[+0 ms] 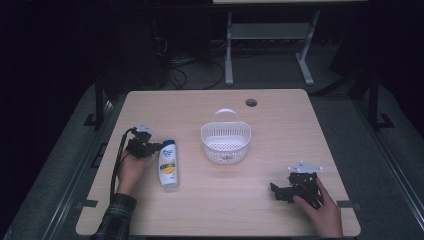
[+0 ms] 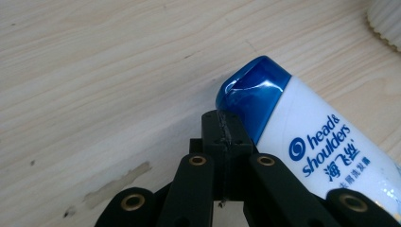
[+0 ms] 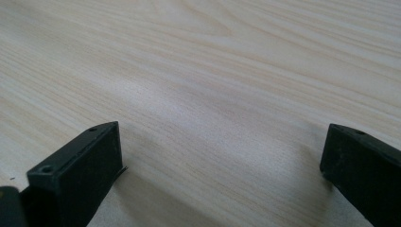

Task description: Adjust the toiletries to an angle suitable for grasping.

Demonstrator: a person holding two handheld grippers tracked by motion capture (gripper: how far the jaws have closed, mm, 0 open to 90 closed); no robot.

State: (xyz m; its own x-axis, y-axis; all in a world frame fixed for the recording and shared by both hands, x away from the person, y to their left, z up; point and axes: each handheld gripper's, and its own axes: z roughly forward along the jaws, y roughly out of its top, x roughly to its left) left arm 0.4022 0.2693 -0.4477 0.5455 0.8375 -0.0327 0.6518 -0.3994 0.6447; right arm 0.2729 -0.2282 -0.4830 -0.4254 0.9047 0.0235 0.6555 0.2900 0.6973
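Closest to my lens, the left hand-held gripper (image 2: 222, 142) has its jaws pressed together, tips just beside the blue cap of the Head & Shoulders shampoo bottle (image 2: 307, 142), holding nothing. That bottle (image 1: 168, 163) lies flat on the worktop (image 1: 280, 115), long axis running away from me, cap at the far end, immediately right of my left hand (image 1: 131, 170). I judge the left is the nearer one to take it. The white plastic basket (image 1: 226, 141) sits further right, mid-worktop. My right hand-held gripper (image 1: 281, 192) rests well apart, jaws spread wide over bare wood.
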